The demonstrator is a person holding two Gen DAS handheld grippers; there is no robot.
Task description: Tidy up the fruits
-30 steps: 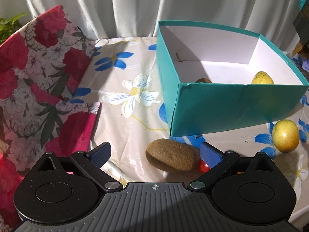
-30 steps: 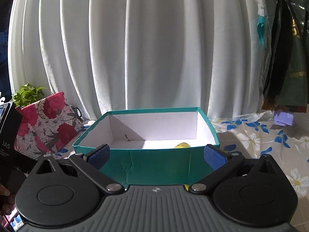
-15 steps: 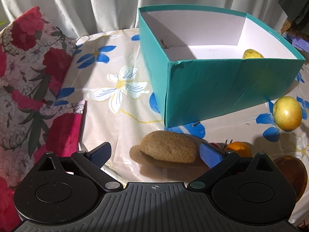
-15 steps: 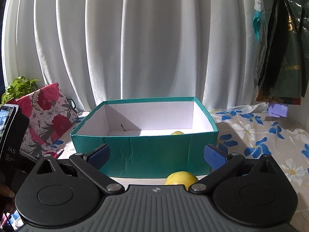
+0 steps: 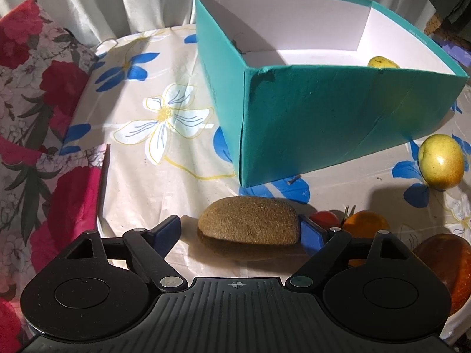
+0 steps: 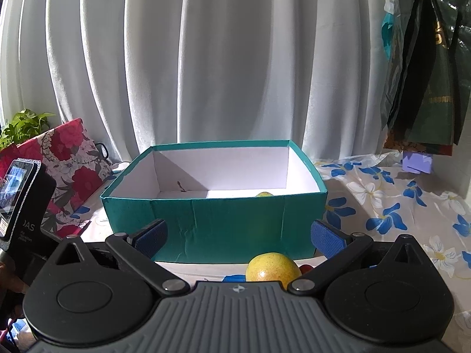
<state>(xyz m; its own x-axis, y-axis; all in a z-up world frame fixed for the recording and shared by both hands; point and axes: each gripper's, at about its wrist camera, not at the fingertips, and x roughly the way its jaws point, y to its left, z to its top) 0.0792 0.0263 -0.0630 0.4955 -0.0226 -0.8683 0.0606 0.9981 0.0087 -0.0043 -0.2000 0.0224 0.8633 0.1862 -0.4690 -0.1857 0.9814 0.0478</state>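
Three fruits (image 5: 366, 224) beside brown fruit (image 5: 248, 223)

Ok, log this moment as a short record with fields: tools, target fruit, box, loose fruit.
left tool: open, fingers either side of the brown fruit
right tool: open, holding nothing
box: teal, open top, one yellow fruit inside
loose on tablecloth: yellow-green fruit, small red fruit, orange fruit
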